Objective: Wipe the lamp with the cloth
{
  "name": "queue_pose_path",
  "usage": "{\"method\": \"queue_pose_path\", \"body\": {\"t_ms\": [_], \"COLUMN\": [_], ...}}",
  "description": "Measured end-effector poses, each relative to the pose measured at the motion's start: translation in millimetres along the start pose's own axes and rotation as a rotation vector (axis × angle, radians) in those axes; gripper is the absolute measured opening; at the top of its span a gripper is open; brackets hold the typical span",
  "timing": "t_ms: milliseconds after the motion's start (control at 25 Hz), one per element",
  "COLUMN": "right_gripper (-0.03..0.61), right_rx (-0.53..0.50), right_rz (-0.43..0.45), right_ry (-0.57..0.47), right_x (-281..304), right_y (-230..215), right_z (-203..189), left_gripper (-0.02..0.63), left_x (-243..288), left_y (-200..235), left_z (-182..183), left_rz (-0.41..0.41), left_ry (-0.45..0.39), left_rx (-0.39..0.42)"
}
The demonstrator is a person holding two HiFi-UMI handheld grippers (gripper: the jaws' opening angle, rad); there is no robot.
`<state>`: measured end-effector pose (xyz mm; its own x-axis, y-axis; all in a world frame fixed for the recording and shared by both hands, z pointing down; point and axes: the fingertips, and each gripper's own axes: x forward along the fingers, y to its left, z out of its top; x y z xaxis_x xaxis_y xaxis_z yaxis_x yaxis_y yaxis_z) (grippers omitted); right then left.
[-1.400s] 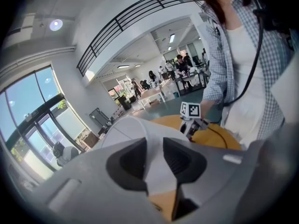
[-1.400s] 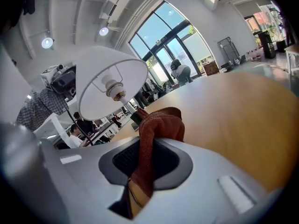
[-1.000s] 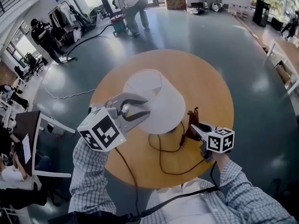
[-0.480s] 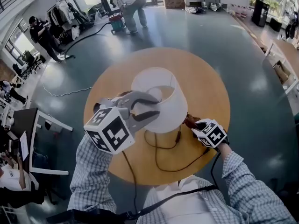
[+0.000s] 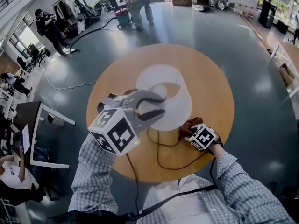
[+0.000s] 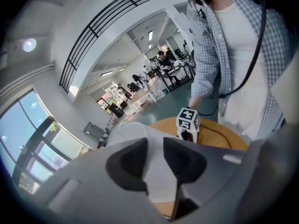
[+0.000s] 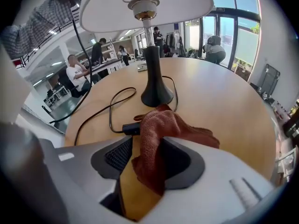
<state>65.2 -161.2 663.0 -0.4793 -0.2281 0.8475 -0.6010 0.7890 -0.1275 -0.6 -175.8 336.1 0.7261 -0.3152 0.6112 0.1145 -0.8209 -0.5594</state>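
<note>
Where lamp [image 5: 180,99] stands, round wood table [image 5: 212,85], seemingly glossy floor [image 5: 243,45]

The far and right parts of the round table [image 5: 215,87] lie bare, so you can pass freely there. The lampshade [image 5: 182,108] hangs over the table's middle. Under it there is open room around the thin stem, down to the black base [image 7: 156,94]. The black cord [image 7: 110,111] loops across the near side of the table, its switch [image 7: 130,128] just beside the cloth [image 7: 182,127]. Your left gripper [image 5: 162,105] is clamped on the shade's near-left rim and blocks that side. Your right gripper [image 7: 147,150] sits low at the near right, its jaws just opening, with the cloth slack between them.
</note>
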Motion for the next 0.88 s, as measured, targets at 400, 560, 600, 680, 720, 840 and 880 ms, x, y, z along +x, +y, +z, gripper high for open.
{"method": "queue_pose_path", "body": {"t_ms": [400, 560, 600, 680, 720, 840, 880], "right_gripper": [0.359, 0.364, 0.364, 0.363, 0.353, 0.297, 0.273], "right_rx": [0.107, 0.139, 0.147, 0.162, 0.168, 0.178, 0.181], "right_rz": [-0.02, -0.039, -0.047, -0.066, -0.08, -0.138, -0.159], "right_ry": [-0.185, -0.272, -0.295, -0.349, -0.379, -0.484, -0.523], "right_x": [-27, -50, -58, -75, -84, -112, -121], "right_y": [0, -8, -12, -17, -18, -18, -18], "right_z": [24, 27, 26, 29, 32, 41, 45], "left_gripper": [0.133, 0.206, 0.212, 0.212, 0.212, 0.181, 0.157], "left_x": [-2, -4, -6, -14, -22, -47, -54], "left_y": [4, 8, 10, 16, 19, 24, 22], "left_z": [6, 19, 22, 28, 29, 24, 18], "left_rz": [0.056, 0.1, 0.116, 0.159, 0.185, 0.277, 0.307], "left_ry": [-0.066, -0.14, -0.15, -0.184, -0.203, -0.223, -0.224], "left_rx": [-0.06, -0.097, -0.099, -0.115, -0.129, -0.161, -0.175]}}
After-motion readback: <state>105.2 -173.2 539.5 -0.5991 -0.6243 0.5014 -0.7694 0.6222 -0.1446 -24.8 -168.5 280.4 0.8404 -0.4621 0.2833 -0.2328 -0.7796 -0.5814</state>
